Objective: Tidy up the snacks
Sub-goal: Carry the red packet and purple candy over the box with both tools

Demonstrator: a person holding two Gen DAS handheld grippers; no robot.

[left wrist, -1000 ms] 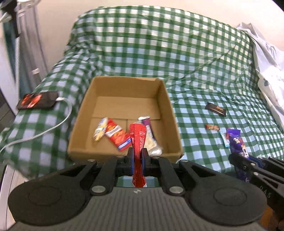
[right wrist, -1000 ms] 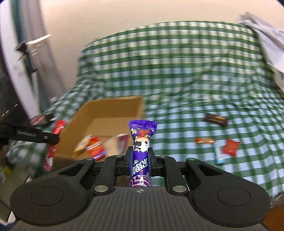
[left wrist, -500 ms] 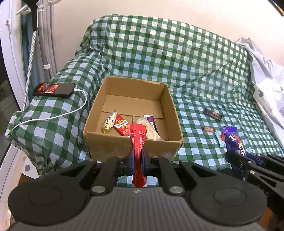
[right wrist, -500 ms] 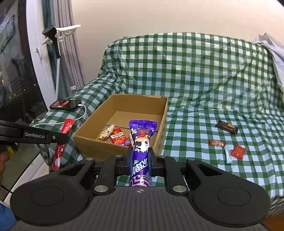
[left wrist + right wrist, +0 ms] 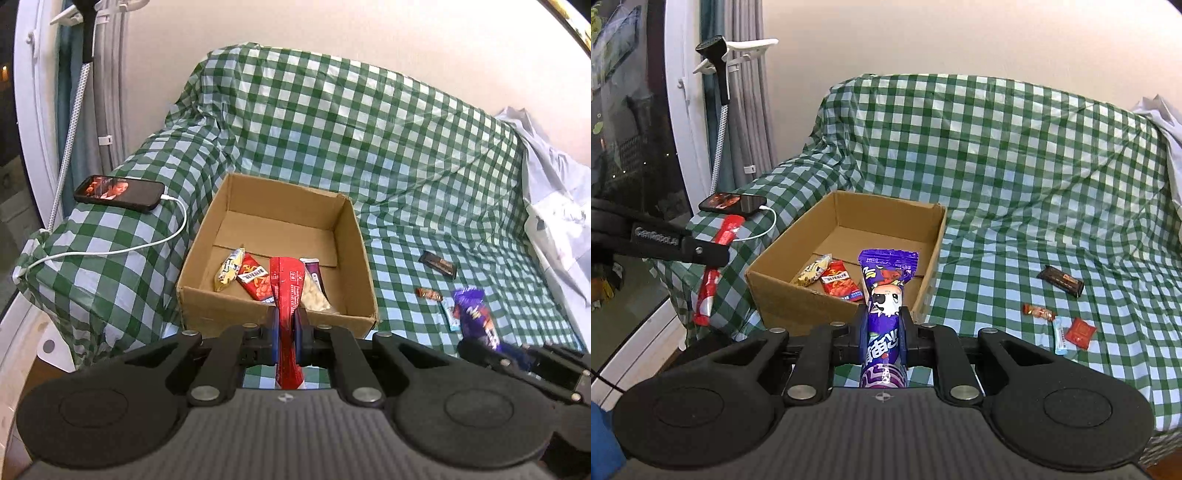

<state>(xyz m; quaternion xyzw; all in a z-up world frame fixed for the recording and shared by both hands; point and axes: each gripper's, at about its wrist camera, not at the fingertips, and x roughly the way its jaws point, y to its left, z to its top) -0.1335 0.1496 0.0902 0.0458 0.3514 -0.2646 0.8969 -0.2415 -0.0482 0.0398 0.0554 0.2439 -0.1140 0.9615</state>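
Observation:
My left gripper (image 5: 285, 328) is shut on a long red snack packet (image 5: 286, 291), held in front of the near wall of an open cardboard box (image 5: 354, 236). My right gripper (image 5: 884, 328) is shut on a purple snack packet (image 5: 886, 295), held in front of the same box (image 5: 783, 288). The box holds a yellow packet (image 5: 229, 274), a red packet (image 5: 255, 278) and a pale packet. Loose on the checked cover lie a dark bar (image 5: 1061, 281), an orange candy (image 5: 1038, 312), a blue-white stick (image 5: 1058, 334) and a small red packet (image 5: 1080, 332).
The box rests on a sofa with a green checked cover (image 5: 369, 129). A phone (image 5: 119, 189) with a white charging cable lies on the left armrest. A white cloth (image 5: 554, 206) lies at the right. A curtain and a clamp stand (image 5: 720, 85) are at the left.
Both grippers have pulled back from the box and risen, so the sofa and box look smaller and further off. Each still holds its packet.

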